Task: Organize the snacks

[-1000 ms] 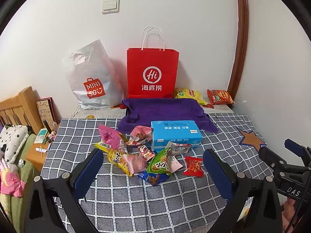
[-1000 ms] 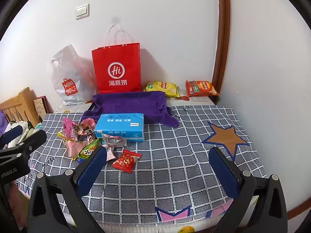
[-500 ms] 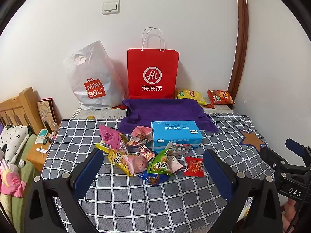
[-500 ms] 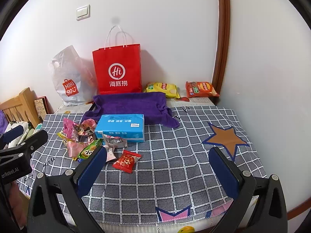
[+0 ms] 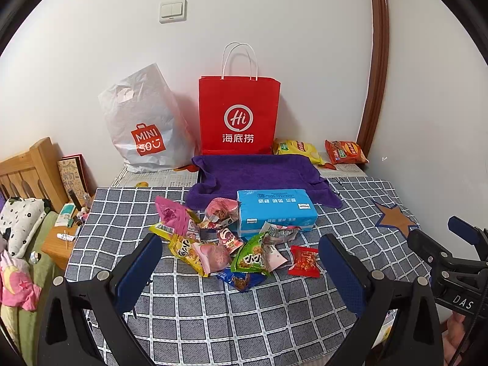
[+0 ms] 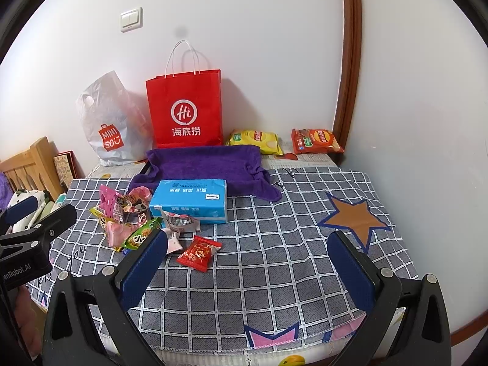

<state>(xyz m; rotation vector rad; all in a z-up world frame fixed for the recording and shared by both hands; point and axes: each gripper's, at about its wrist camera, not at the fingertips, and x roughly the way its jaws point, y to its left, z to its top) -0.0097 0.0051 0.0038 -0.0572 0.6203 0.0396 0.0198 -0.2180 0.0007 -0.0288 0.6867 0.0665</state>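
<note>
Task not yet begun: both the left claw (image 5: 238, 262) and the right claw (image 6: 248, 256) hover wide and empty near the tabletop (image 5: 213, 320), while the snacks (image 5: 213, 244) lie heaped left of centre, just before the blue box (image 5: 274, 210), none sorted.

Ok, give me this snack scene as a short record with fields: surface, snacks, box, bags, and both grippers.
surface: checked grey cloth with star patches
loose snacks: heap of small packets left of and in front of the blue box; red packet lying apart
box: blue box against the purple towel
back: red paper bag, white plastic bag, yellow chip bag, orange chip bag
left gripper: open, empty, above the heap
right gripper: open, empty
</note>
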